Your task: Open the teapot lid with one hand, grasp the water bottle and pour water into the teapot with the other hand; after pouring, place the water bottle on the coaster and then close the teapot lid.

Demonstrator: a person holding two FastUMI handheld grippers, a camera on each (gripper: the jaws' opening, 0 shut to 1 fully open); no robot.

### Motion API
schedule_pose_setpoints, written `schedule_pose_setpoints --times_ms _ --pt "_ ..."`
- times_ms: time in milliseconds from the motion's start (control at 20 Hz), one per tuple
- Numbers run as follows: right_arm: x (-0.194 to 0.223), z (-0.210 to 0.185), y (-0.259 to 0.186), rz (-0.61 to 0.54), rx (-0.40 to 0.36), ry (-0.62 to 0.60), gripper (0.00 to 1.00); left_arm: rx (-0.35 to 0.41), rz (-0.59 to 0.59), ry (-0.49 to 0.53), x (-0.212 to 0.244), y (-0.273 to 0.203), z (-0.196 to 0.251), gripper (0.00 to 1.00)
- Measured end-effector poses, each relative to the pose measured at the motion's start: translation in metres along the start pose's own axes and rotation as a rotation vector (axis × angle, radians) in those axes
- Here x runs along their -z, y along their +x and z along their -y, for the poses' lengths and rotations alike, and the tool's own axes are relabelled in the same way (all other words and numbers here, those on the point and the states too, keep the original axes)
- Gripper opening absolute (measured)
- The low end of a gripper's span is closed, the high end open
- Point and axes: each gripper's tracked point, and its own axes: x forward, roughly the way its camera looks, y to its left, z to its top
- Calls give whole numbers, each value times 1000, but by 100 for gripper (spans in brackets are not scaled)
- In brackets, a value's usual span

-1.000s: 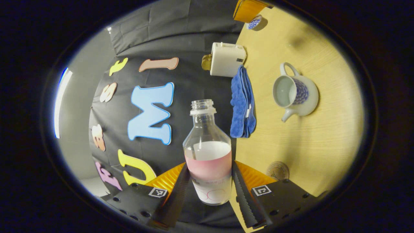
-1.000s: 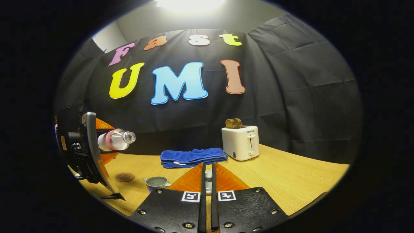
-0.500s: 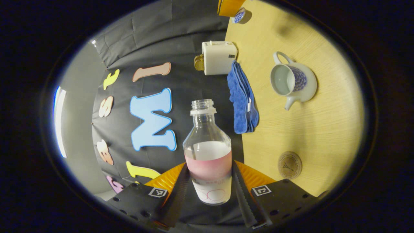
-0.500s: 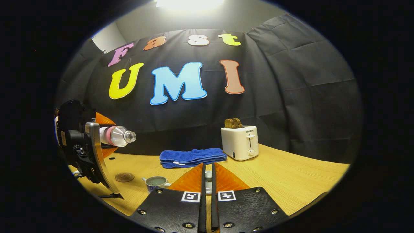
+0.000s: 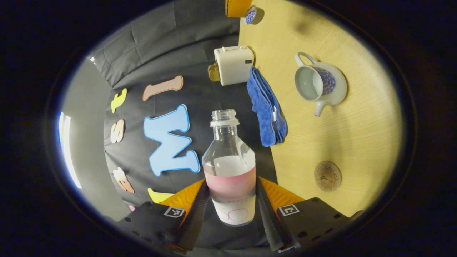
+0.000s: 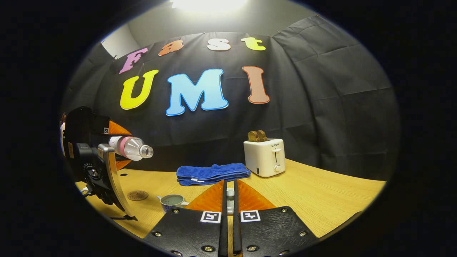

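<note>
My left gripper (image 5: pixel 231 182) is shut on a clear water bottle (image 5: pixel 228 157) with a pink label band, uncapped and partly filled. In the right gripper view the bottle (image 6: pixel 130 147) lies almost level in the air at the left, its mouth pointing right. Below and to its right stands the white teapot (image 6: pixel 172 201) with a blue pattern, its top open. In the left gripper view the teapot (image 5: pixel 319 84) shows a pale empty-looking inside. My right gripper (image 6: pixel 229 185) is shut on the teapot lid (image 6: pixel 230 194), held above the table. A round brown coaster (image 5: pixel 327 176) lies on the table near the teapot.
A folded blue towel (image 6: pixel 212 173) and a white toaster (image 6: pixel 265 157) with toast in it stand at the back of the wooden table (image 6: pixel 321 200). The black cloth wall rises behind them.
The left gripper has turned a little and carried the bottle slightly up and to the right, its mouth closer to the teapot's side. The right gripper has held still with the lid.
</note>
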Motion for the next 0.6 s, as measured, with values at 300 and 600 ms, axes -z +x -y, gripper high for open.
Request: schedule_pose_setpoints --times_ms 300,600 --pt "0 2 0 2 5 -1 5 -3 -6 55 2 4 0 87" --pt "-1 2 -1 3 4 0 6 -3 -5 89 0 4 -1 87"
